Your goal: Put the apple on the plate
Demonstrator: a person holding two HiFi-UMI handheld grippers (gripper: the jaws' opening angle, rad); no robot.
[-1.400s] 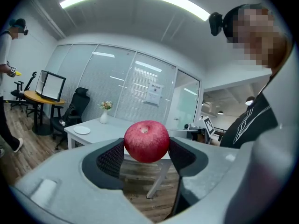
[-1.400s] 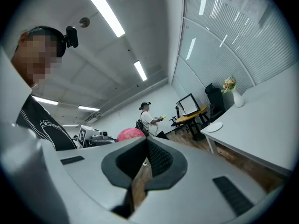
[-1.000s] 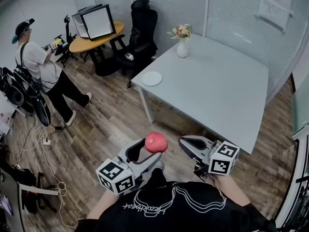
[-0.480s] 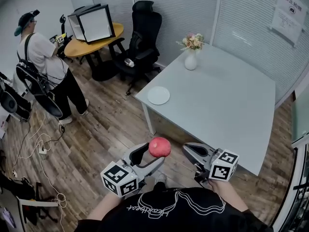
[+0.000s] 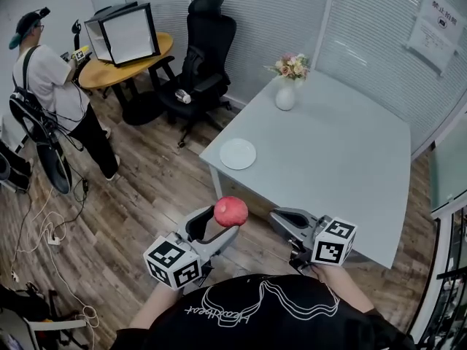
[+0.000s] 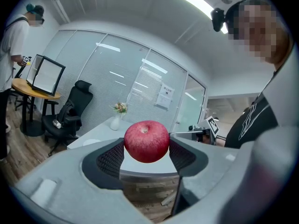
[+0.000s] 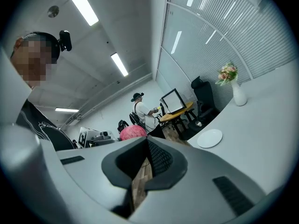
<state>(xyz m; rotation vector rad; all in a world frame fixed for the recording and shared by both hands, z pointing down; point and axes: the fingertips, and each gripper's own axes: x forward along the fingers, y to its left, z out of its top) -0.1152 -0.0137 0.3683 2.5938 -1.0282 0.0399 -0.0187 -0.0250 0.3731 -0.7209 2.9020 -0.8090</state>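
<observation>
A red apple (image 5: 230, 211) is clamped between the jaws of my left gripper (image 5: 223, 220), held in the air over the wooden floor, short of the table's near corner. In the left gripper view the apple (image 6: 146, 141) fills the gap between the two dark pads. The white plate (image 5: 238, 154) lies empty on the grey table (image 5: 343, 159) near its left corner, beyond the apple. My right gripper (image 5: 280, 219) hangs beside the left one, shut and empty. Its own view shows the plate (image 7: 210, 138) ahead to the right and the apple (image 7: 133, 132) at left.
A white vase of flowers (image 5: 285, 93) stands at the table's far corner. A black office chair (image 5: 204, 49) and a round wooden table (image 5: 124, 53) with a light box are behind. A person (image 5: 44, 86) stands at far left; cables lie on the floor.
The table and plate have come nearer in the head view. Both grippers keep their pose, and the apple stays held in the left one. The person at left has shifted slightly.
</observation>
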